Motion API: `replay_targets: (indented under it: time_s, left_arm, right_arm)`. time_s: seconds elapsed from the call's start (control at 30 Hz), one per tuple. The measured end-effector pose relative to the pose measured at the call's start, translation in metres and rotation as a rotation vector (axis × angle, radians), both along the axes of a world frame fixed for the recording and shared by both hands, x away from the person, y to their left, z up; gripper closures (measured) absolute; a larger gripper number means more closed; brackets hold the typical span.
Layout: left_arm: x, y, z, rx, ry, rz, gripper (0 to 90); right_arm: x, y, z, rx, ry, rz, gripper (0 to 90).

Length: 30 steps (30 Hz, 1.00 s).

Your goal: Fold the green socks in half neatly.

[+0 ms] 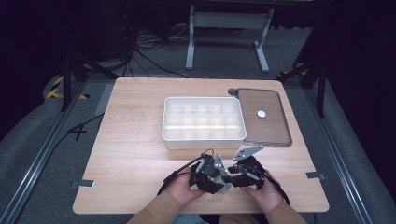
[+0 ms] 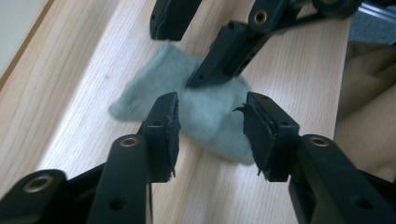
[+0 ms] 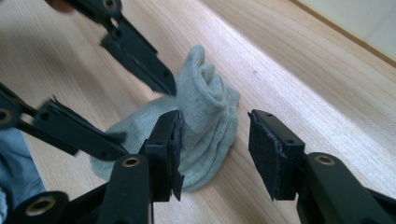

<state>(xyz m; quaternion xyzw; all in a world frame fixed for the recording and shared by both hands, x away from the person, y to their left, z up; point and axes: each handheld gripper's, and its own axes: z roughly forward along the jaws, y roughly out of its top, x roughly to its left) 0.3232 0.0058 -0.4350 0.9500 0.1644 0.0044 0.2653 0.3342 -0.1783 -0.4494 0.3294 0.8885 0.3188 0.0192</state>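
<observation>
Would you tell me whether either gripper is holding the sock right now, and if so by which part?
Neither: both the left gripper and right gripper are open, poised at the sock.

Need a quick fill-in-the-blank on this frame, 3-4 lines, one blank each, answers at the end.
1. The pale green sock lies on the ____ table.
2. The white divided tray holds ____ items in its compartments.
3. The left claw and the right claw both stand ____ over the sock.
4. A small white disc rests on the clear lid to the ____ of the tray, as the high view shows it.

Missing words: wooden; no; open; right
</observation>
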Motion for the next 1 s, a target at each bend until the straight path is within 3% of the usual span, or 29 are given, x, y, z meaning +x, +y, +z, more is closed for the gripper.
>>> replay_targets:
  time_s: [0.17,0.23,0.4,0.63,1.0]
  left_arm:
    - [-0.001,0.002,-0.002,0.030,-0.002,0.008,53.2]
    - [-0.001,0.000,-0.007,0.024,0.028,0.030,52.6]
    - [-0.001,0.001,-0.009,0.017,0.033,0.044,51.6]
    - [-0.001,0.000,-0.009,0.023,0.020,0.042,51.4]
    - [-0.001,0.003,-0.010,0.022,0.035,0.062,51.3]
  right_arm:
    - [0.003,0.000,0.000,-0.007,0.026,0.010,54.4]
    - [0.004,0.001,0.000,-0.014,0.031,0.016,54.3]
    - [0.007,0.002,0.000,-0.018,0.057,0.020,52.9]
    - [0.018,-0.004,-0.007,0.051,0.165,0.019,53.7]
    - [0.028,-0.004,-0.016,0.138,0.282,0.043,61.2]
